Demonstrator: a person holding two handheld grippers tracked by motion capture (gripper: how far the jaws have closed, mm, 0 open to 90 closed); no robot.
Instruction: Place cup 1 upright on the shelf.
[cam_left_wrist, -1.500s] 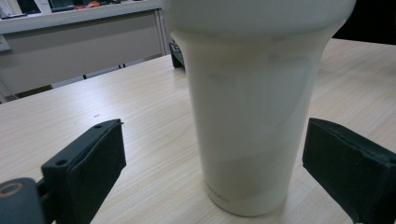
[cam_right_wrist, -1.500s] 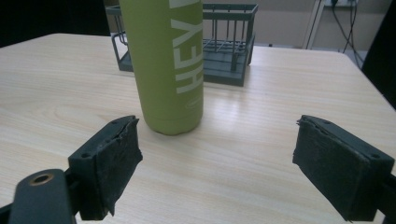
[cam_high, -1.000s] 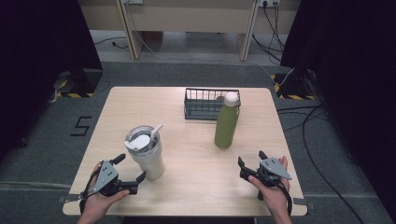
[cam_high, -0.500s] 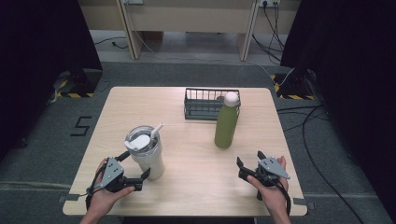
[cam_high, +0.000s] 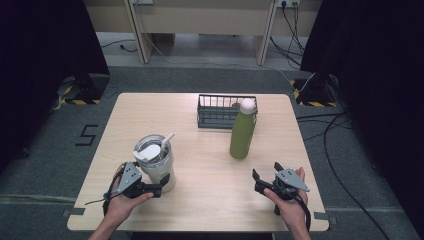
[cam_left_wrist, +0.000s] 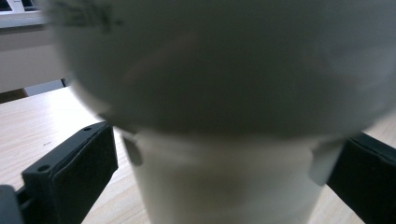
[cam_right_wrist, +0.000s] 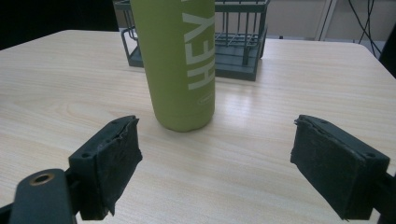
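A steel tumbler (cam_high: 156, 164) with a lid and a white straw stands at the table's front left. My left gripper (cam_high: 160, 187) is open, with one jaw on each side of the tumbler's narrow base (cam_left_wrist: 224, 182). Small gaps show between the pads and the cup. A green bottle (cam_high: 243, 132) with a pale cap stands upright right of centre. My right gripper (cam_high: 266, 171) is open near the front right edge, a short way in front of the bottle (cam_right_wrist: 180, 65). Nothing lies between its jaws.
A dark wire basket (cam_high: 220, 111) stands at the back of the table, just behind the green bottle; something small lies inside it. The table's edges (cam_high: 200, 227) are close behind both hands. Cables run over the floor at the right.
My left gripper has moved right toward the tumbler until its jaws straddle the base. The right gripper has stayed nearly still.
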